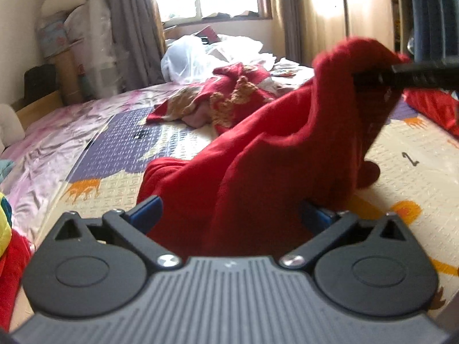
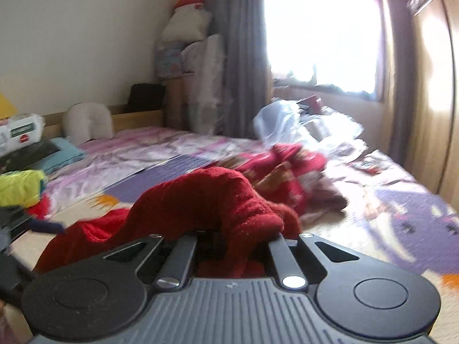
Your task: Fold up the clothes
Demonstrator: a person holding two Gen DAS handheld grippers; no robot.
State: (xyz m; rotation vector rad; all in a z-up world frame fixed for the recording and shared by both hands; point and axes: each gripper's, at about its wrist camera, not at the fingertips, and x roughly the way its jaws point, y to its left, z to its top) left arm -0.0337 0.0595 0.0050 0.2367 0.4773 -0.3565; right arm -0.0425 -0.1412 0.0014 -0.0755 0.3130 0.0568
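**Item: red fleece garment [image 1: 258,154], mid-fold**

- Location: on the patterned play mat [image 1: 407,154] spread over the bed; one end lifted into a peak toward 1 o'clock in the left wrist view, the rest trailing down to 6 o'clock between the left tool's fingers.
- Step in hand (judged): raising one edge to carry it over the body of the garment, an opening fold. Little of the task appears done; a second red-and-gold knitted garment [image 1: 229,97] lies crumpled at 11 o'clock, unfolded.
- Right gripper [image 2: 232,243]: tongs closed on a bunch of the red cloth, which humps up directly ahead of the camera. From the left wrist view the same tool enters at 2 o'clock, its black fingers clamped on the peak.
- Left gripper [image 1: 229,212]: blue pads stand wide apart, cloth heaped between them; no pinch visible, so open.
- Pose: right tool held raised above the mat, pointing slightly downward; left tool low, near the mat, angled down at the trailing cloth.
- Next move calls for (judged): the left tongs closing on a matching edge, so both ends travel level and the cloth does not twist.
- Also present: white plastic bag [image 1: 186,57], at 12 o'clock.
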